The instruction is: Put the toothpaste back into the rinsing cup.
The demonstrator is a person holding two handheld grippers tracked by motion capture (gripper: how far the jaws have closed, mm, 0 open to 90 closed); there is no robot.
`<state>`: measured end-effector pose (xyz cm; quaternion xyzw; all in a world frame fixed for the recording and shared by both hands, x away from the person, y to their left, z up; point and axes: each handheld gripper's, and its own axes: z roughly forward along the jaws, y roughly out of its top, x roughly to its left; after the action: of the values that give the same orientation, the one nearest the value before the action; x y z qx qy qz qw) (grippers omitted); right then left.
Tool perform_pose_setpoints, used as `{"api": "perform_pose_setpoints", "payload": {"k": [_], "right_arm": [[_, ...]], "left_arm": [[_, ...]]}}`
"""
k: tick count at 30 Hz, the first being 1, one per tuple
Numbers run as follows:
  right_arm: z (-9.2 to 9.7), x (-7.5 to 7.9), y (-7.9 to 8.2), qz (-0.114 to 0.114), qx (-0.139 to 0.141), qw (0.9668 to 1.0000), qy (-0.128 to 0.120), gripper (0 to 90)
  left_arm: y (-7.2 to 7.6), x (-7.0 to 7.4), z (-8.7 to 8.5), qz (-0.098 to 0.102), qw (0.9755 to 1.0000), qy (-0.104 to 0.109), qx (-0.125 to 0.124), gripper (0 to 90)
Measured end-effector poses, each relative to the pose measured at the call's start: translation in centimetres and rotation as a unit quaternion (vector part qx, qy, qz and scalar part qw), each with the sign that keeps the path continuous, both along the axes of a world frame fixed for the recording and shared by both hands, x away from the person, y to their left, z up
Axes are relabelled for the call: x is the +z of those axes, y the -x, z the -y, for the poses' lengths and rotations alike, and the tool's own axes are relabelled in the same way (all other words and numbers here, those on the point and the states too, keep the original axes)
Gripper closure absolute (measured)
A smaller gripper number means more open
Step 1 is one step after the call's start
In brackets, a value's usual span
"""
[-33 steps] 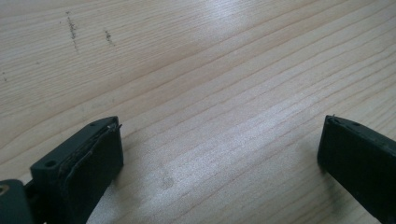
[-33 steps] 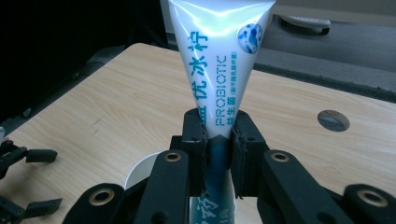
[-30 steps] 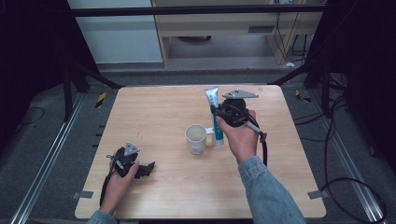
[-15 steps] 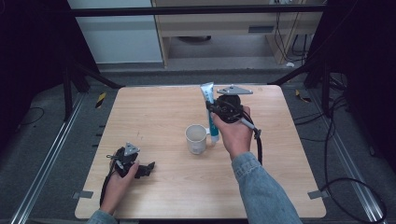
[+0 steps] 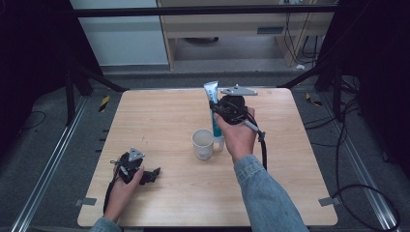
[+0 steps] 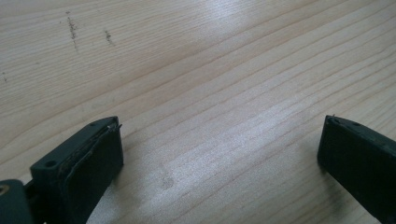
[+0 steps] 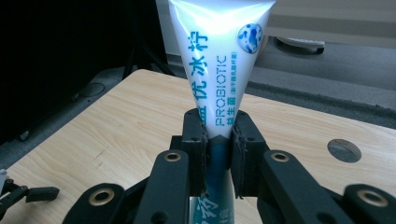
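White mug [image 5: 203, 143] beside upright toothpaste tube [image 7: 219, 70], clamped in right claw [image 7: 218, 140], left claw [image 6: 219, 154] wide, empty

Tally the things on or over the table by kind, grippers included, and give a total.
Toothpaste tube: 1, clamped upright in the right gripper
White cup: 1, standing on the table
Handheld grippers: 2, the left gripper resting open on the wood
Total: 4

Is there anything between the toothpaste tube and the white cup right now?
Nothing visible. The right tongs grip the toothpaste tube upright, right beside the white cup, with only bare table around the cup.
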<state>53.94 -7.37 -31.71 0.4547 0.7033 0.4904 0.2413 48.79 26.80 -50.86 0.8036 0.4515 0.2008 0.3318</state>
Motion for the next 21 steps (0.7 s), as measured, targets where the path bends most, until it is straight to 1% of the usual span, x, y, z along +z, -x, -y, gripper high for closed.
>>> {"api": "perform_pose_setpoints", "payload": {"k": [21], "right_arm": [[-1.01, -0.39, -0.13, 0.014, -0.005, 0.9999, -0.007, 78.0]], "left_arm": [[0.0, 0.01, 0.0, 0.0, 1.0, 0.0, 0.0, 0.0]]}}
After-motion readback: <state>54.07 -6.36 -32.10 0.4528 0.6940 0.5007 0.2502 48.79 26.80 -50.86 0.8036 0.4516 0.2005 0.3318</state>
